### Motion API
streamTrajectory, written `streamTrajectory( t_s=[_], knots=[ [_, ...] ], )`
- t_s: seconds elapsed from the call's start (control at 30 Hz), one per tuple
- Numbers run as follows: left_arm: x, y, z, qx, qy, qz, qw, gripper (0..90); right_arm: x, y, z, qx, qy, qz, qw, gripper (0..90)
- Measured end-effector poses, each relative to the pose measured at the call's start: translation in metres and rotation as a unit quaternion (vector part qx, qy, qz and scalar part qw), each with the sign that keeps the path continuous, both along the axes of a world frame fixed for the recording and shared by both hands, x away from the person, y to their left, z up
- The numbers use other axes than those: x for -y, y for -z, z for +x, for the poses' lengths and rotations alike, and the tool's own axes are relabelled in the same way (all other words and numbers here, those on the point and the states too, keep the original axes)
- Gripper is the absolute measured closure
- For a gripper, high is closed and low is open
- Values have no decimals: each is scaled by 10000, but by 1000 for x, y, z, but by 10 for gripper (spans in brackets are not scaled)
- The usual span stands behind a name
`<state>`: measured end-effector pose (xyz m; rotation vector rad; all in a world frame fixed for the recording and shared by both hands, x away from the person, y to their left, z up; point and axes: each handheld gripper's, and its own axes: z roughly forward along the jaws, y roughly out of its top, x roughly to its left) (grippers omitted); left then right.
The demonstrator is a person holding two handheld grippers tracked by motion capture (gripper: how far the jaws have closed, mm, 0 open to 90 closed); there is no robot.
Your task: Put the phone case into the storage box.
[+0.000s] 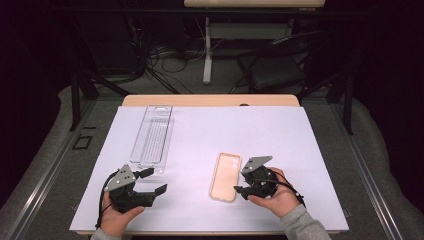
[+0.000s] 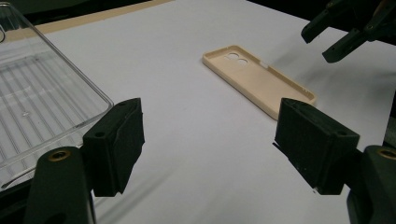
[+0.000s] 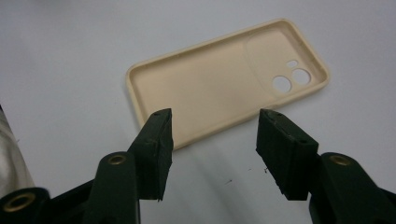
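Observation:
A beige phone case (image 1: 226, 176) lies inside-up on the white sheet, camera holes at its far end. My right gripper (image 1: 241, 182) sits just right of it, held in a hand. In the right gripper view its jaws (image 3: 214, 140) stand open in front of the case's (image 3: 224, 84) long edge, with nothing between the pads. My left gripper (image 1: 156, 181) rests at the near left, open and empty. The left gripper view has its jaws (image 2: 210, 140) wide apart over bare sheet, with the case (image 2: 258, 79) and the right gripper (image 2: 334, 39) beyond.
A clear ribbed plastic tray (image 1: 152, 137) lies lengthwise at the left, just beyond my left gripper, and its corner (image 2: 37, 93) is close to the left jaw. The white sheet (image 1: 240, 130) covers most of the wooden table. A chair (image 1: 277, 70) and cables sit behind the table.

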<state>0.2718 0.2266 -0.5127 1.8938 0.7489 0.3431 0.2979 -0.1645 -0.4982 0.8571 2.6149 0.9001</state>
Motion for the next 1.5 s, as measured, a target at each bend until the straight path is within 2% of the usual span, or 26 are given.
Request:
streamTrajectory(
  t_s=[0.2, 0.47, 0.67, 0.77, 0.97, 1.5],
  knots=[
    [0, 0, 0, -5, -1, 2, 10000, 237, -5, 0, 1, -140, -32, -109, 9998, 475],
    [0, 0, 0, -14, 0, -2, 10000, 237, -6, 0, 3, -143, -51, -103, 9998, 476],
    [0, 0, 0, -18, 4, -10, 10000, 237, -7, -1, 4, -227, -107, -167, 9995, 483],
    [0, 1, 0, -21, -2, -4, 10000, 237, -9, -1, 5, -422, -126, -231, 9988, 483],
    [0, 1, 0, -32, 3, -4, 10000, 237, -16, -2, 7, -431, -251, -358, 9981, 485],
    [-1, 1, 1, -29, -2, 11, 10000, 237, -38, 0, 9, -567, -511, -510, 9958, 481]
  ],
)
